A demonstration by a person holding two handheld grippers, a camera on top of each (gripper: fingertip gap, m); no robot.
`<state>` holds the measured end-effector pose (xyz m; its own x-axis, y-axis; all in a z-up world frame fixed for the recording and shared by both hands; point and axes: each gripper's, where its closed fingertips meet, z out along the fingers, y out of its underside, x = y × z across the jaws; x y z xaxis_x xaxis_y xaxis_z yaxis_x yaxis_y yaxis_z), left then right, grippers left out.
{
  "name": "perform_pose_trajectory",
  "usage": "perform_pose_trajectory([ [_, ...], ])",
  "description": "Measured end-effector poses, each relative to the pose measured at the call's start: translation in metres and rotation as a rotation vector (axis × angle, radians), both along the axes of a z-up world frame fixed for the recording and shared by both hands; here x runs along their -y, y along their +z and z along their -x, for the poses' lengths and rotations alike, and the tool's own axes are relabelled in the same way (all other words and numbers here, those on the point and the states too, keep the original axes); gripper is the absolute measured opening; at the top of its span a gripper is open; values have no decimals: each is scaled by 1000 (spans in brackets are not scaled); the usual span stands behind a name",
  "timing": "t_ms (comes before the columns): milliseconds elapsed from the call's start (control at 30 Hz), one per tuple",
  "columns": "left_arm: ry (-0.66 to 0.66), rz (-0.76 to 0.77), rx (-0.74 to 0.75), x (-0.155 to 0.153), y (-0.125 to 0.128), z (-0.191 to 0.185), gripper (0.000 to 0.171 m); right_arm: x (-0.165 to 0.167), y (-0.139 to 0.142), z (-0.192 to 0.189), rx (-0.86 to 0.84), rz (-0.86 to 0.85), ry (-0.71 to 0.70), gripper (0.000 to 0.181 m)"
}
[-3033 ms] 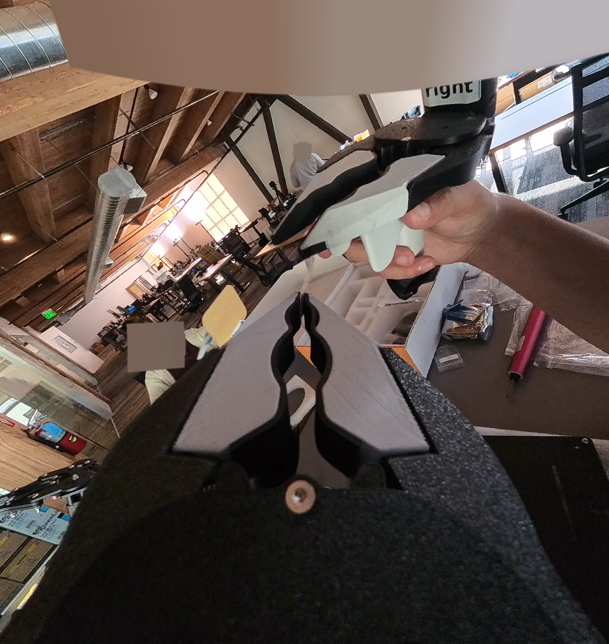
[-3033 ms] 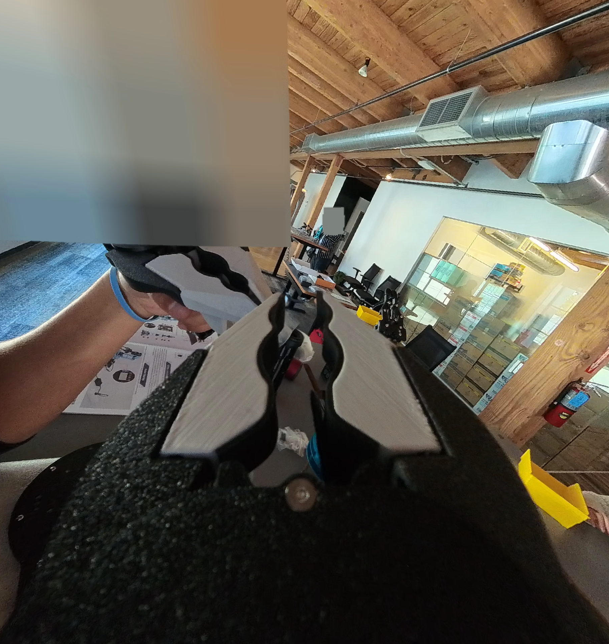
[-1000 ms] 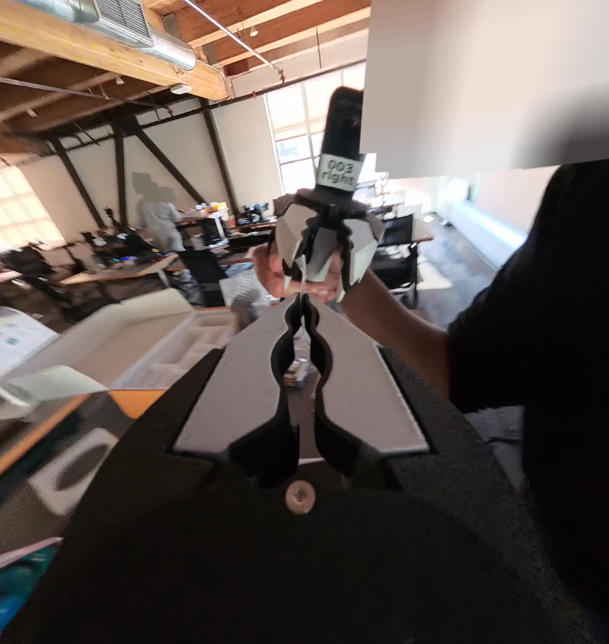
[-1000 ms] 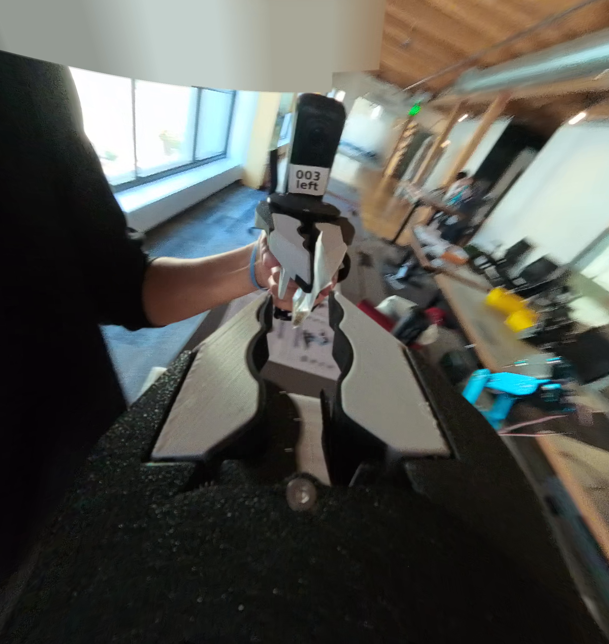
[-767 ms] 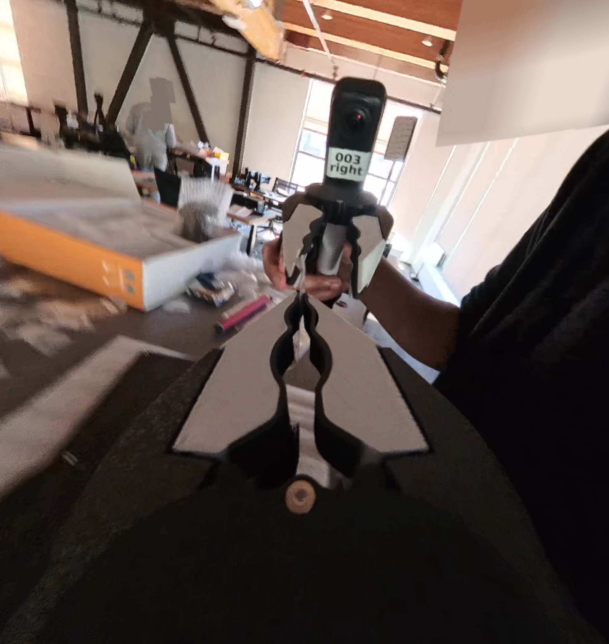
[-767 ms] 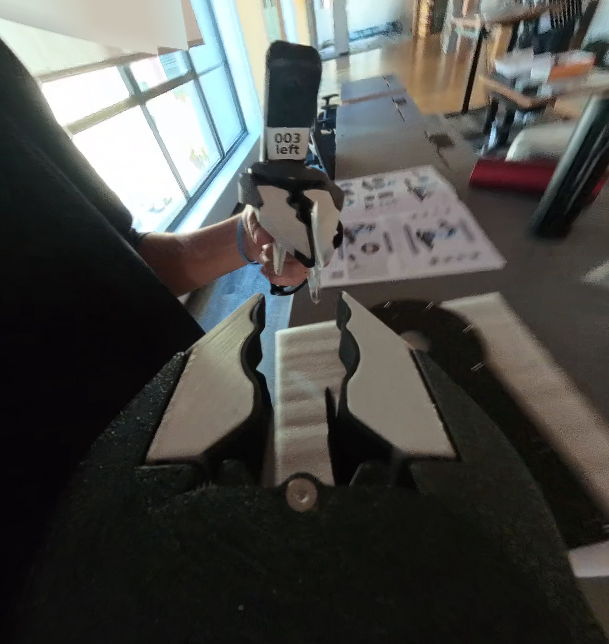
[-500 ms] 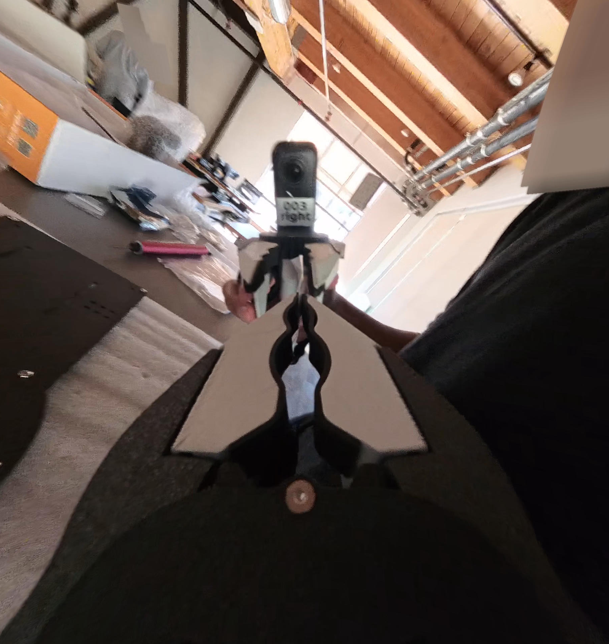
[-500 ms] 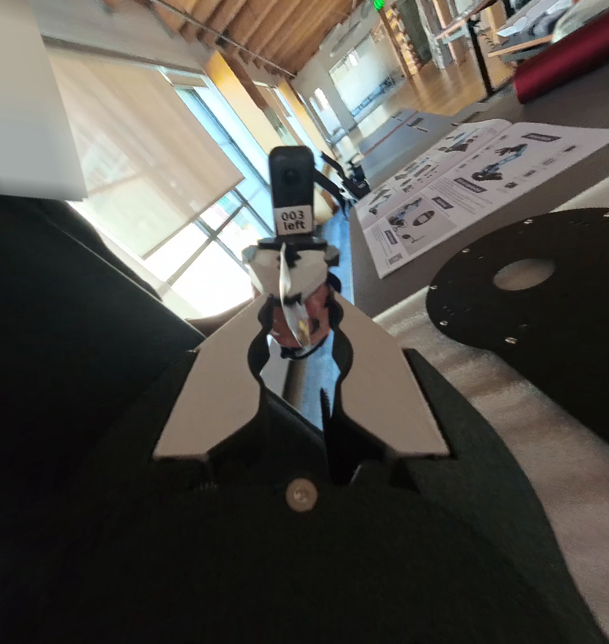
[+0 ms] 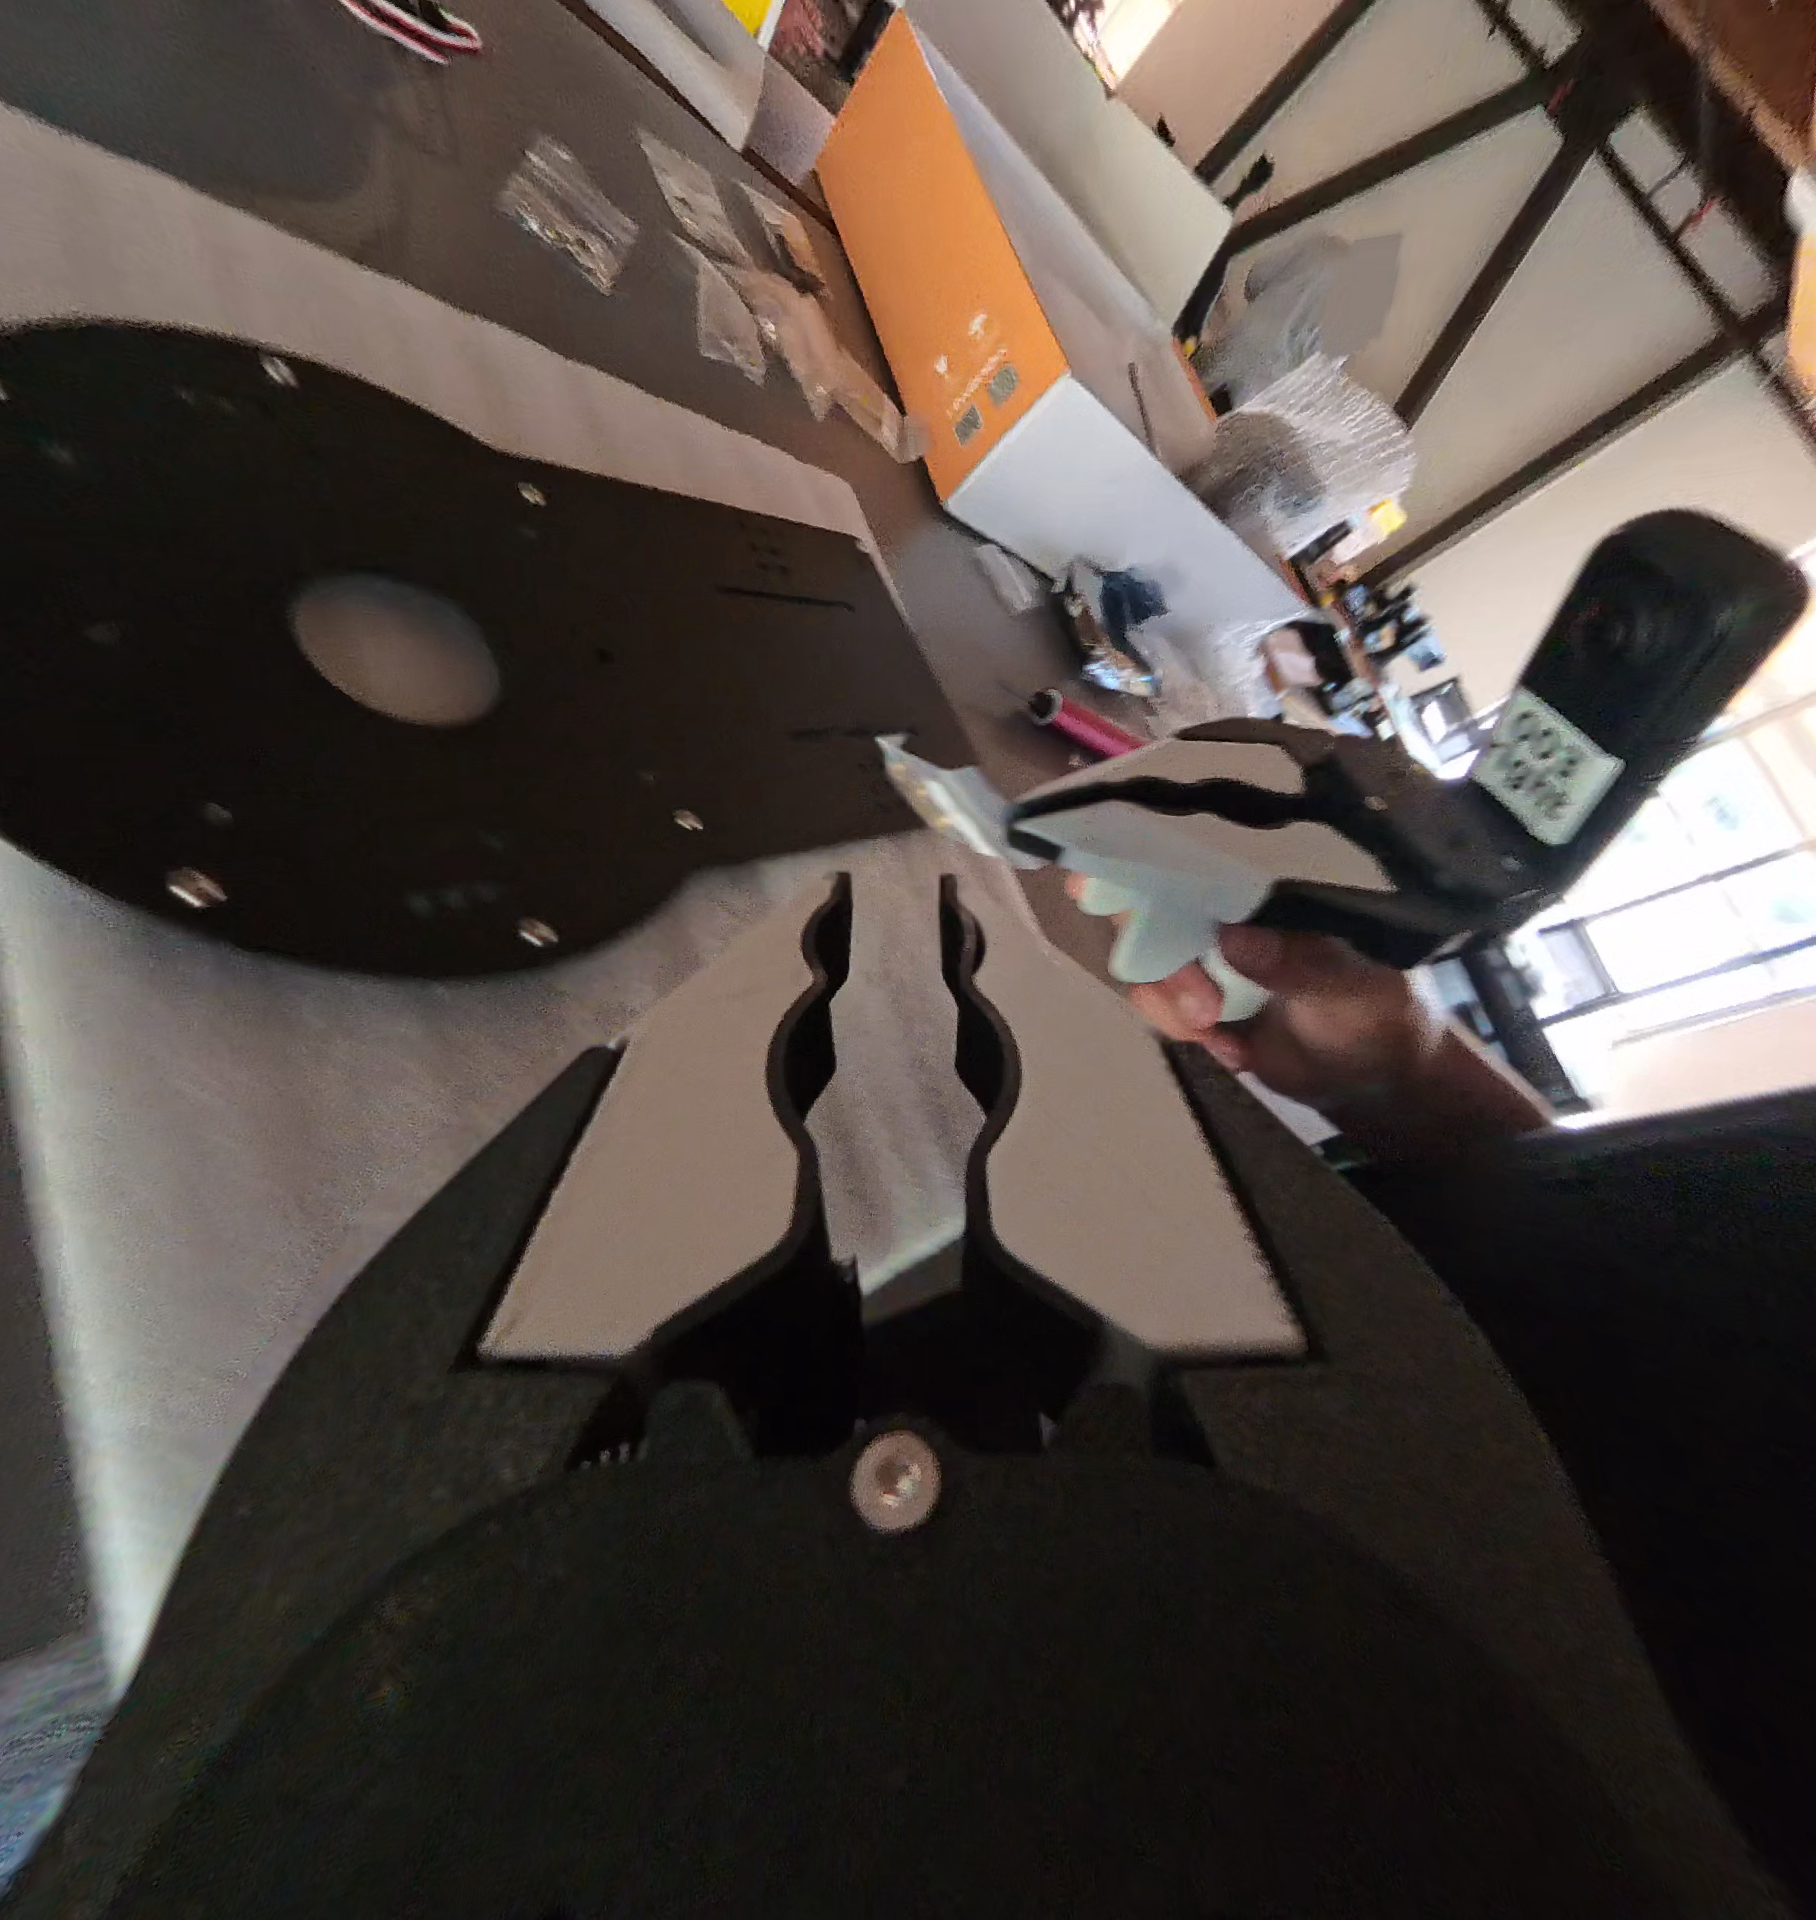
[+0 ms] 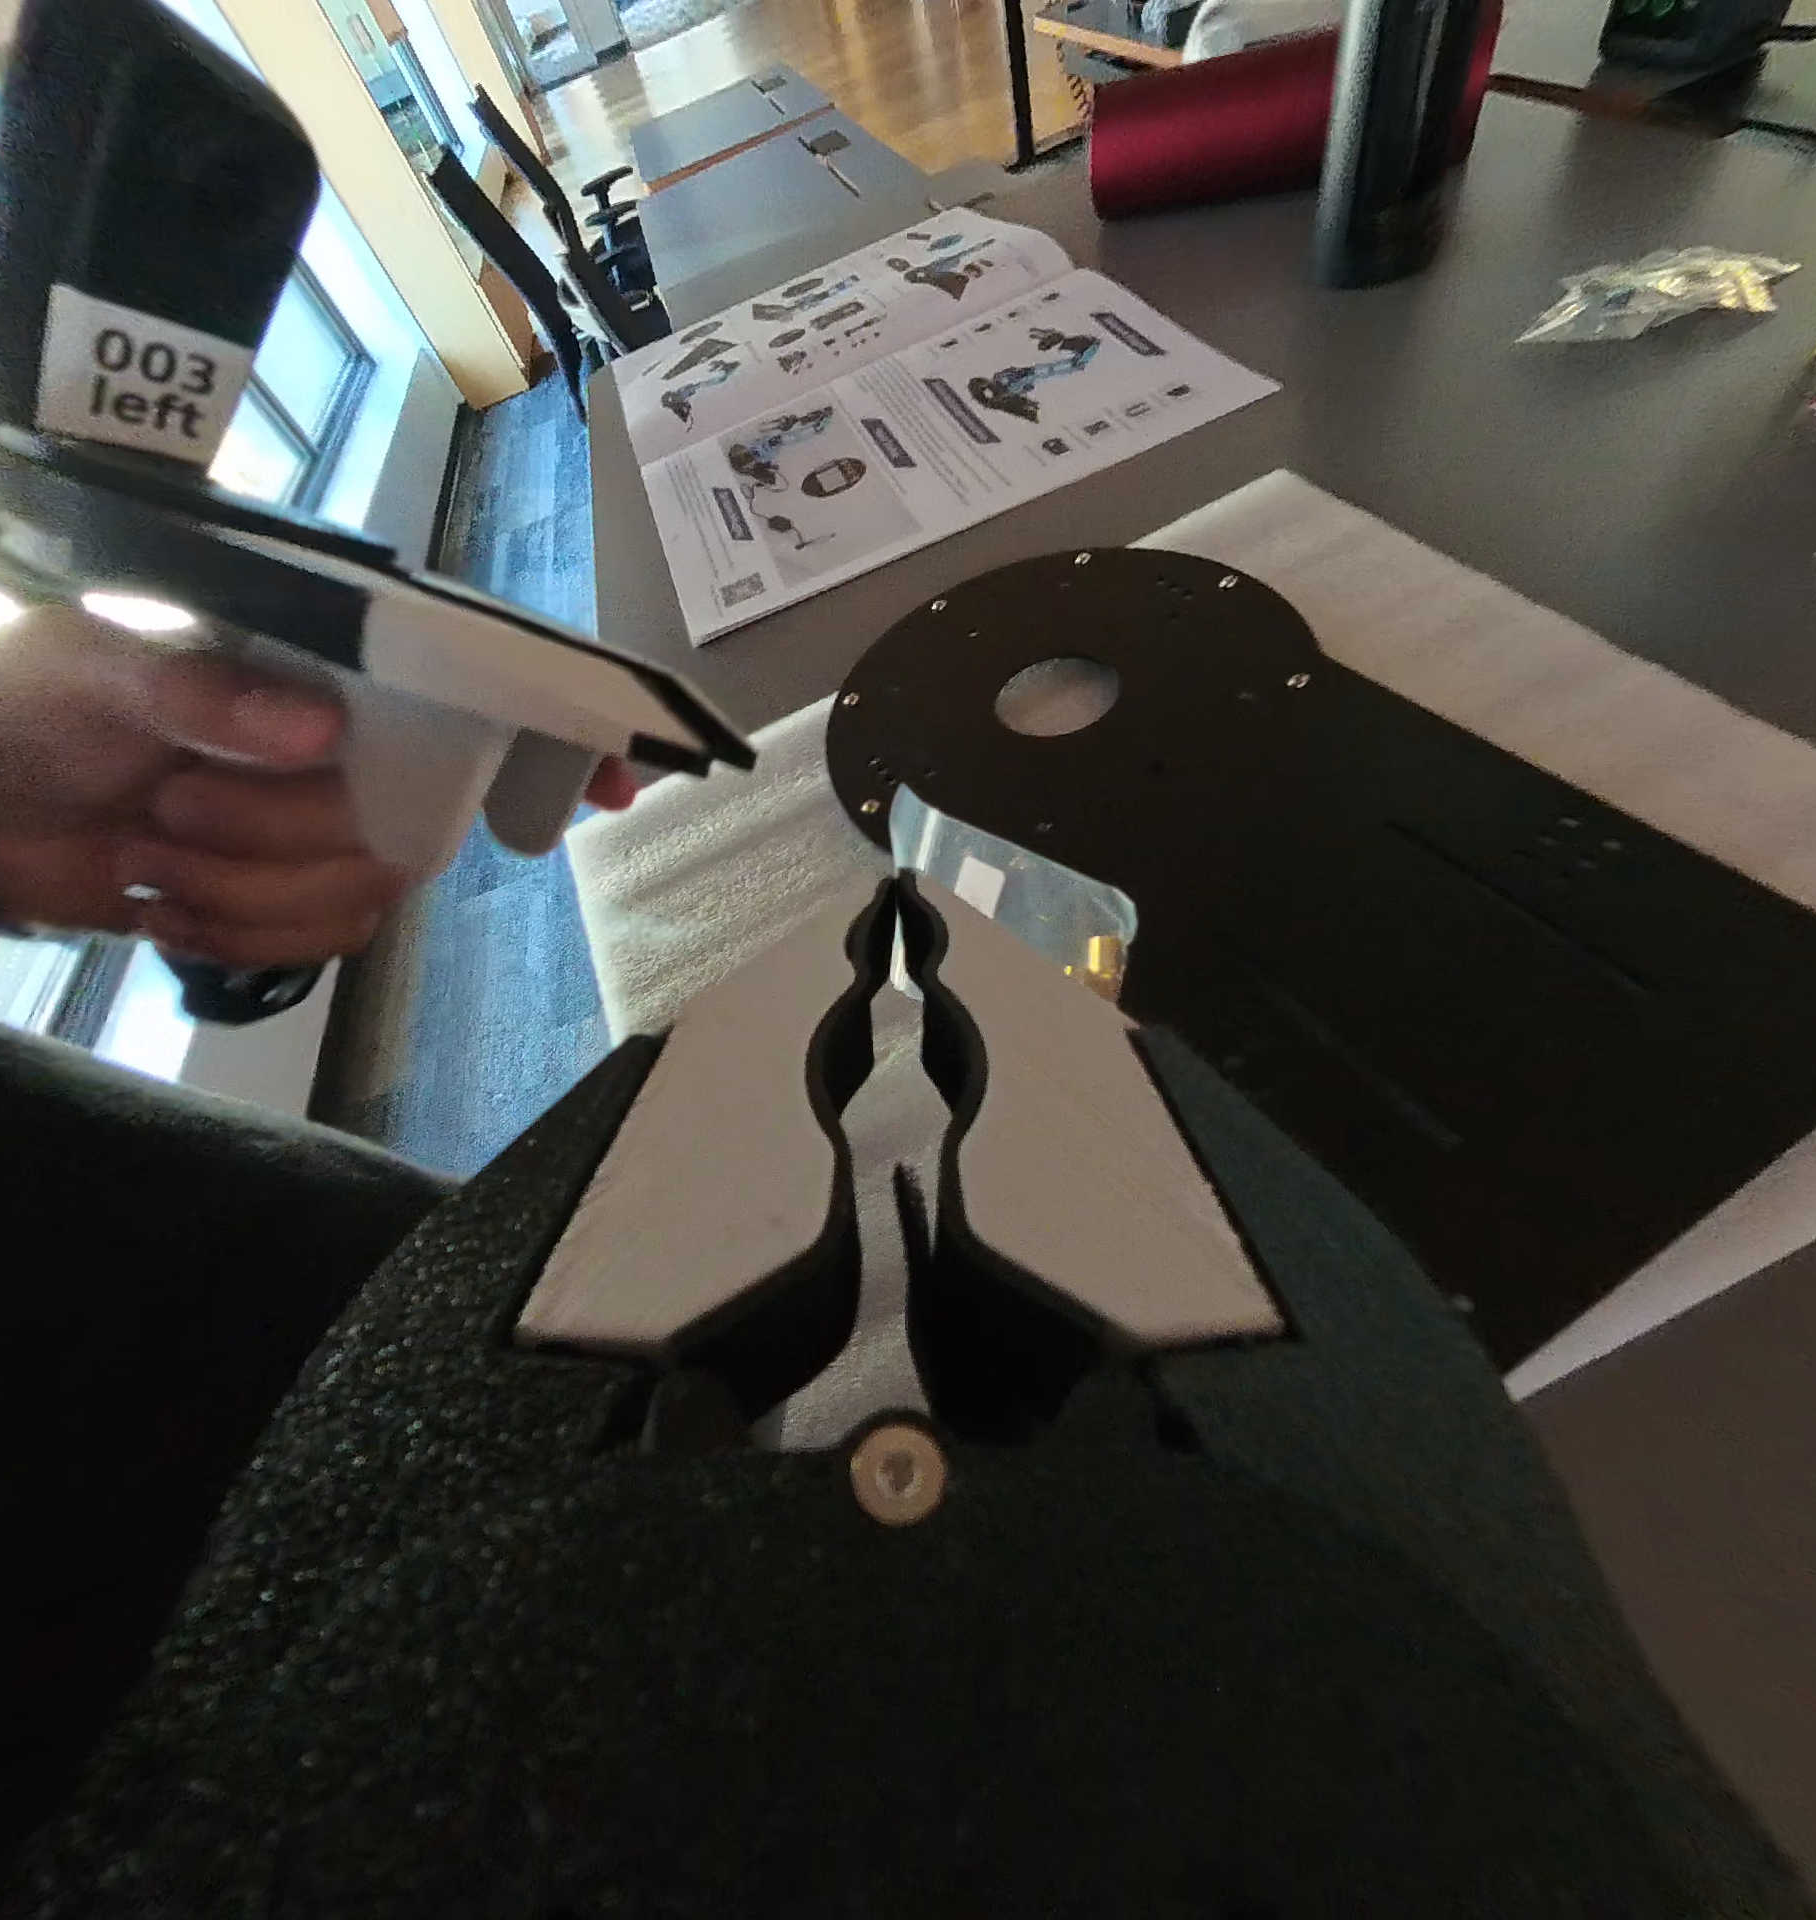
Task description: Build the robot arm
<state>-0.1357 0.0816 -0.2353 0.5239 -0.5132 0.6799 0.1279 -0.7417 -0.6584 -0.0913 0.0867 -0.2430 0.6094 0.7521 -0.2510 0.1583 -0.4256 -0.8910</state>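
Grey desk [image 9: 384, 135] fills the left wrist view, tilted, with a white foam sheet [image 9: 208, 1091] laid on it and a black plate [image 9: 592, 665] with a round hole lying on the foam. Our left gripper [image 9: 893, 894] hangs over the foam's near edge. Its fingers stand a little apart, with only foam showing in the gap, so it holds nothing. Just beyond its tips, to the right, our right gripper [image 9: 1018, 831] comes in side-on with a hand [image 9: 1299, 1018] on its grip. It pinches a small clear bag [image 9: 925, 790] that sticks out over the plate's near edge. Toward the desk's far edge lie an orange and white box [image 9: 935, 291], some small packets [image 9: 571, 213] and a pink pen [image 9: 1080, 722].

Across the right wrist view the same desk [image 10: 1506, 395] runs back to a row of windows. Our right gripper [image 10: 896, 904] has its tips pressed together on one edge of the bag [image 10: 1008, 894]. The bag fans out to the right above the plate [image 10: 1351, 883], and a small brass part [image 10: 1101, 951] sits in its lower corner. We cannot tell whether the bag touches the plate. Our left gripper [image 10: 696, 750] hovers at upper left over the foam [image 10: 696, 883], near the bag but apart from it. Seen edge-on here, its gap does not show. An open booklet [image 10: 925, 416] lies past the plate, with a red roll [image 10: 1216, 156] and a dark bottle [image 10: 1392, 135] at the far edge.
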Motion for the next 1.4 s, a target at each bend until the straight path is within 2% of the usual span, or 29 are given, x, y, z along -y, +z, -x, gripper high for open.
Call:
perform_pose_trajectory([
  [100, 45, 118, 145, 22, 3, -20, 16, 13, -5, 11, -51, 70, 33, 0],
  [200, 124, 204, 254, 23, -9, -26, 21, 26, -6, 23, -153, 166, 110, 0],
  [267, 167, 236, 292, 22, -15, -25, 22, 30, -11, 25, -146, 185, 125, 0],
  [467, 191, 271, 306, 22, -25, -21, 13, 33, -20, 29, -84, 152, 170, 0],
  [633, 180, 272, 341, 17, -25, -19, 0, 26, -24, 27, -122, 224, 152, 0],
  [833, 168, 293, 319, 14, -30, -22, 0, 25, -25, 25, -106, 219, 169, 0],
  [900, 155, 305, 334, 14, -30, -24, 14, 26, -26, 25, -99, 224, 181, 0],
  [1000, 155, 309, 325, 14, -33, -25, 6, 28, -29, 27, -89, 228, 196, 0],
  [1267, 145, 281, 371, 16, -22, -25, 11, 23, -23, 20, -202, 306, 167, 0],
  [1400, 150, 282, 354, 16, -25, -26, 4, 23, -23, 19, -195, 302, 172, 0],
])
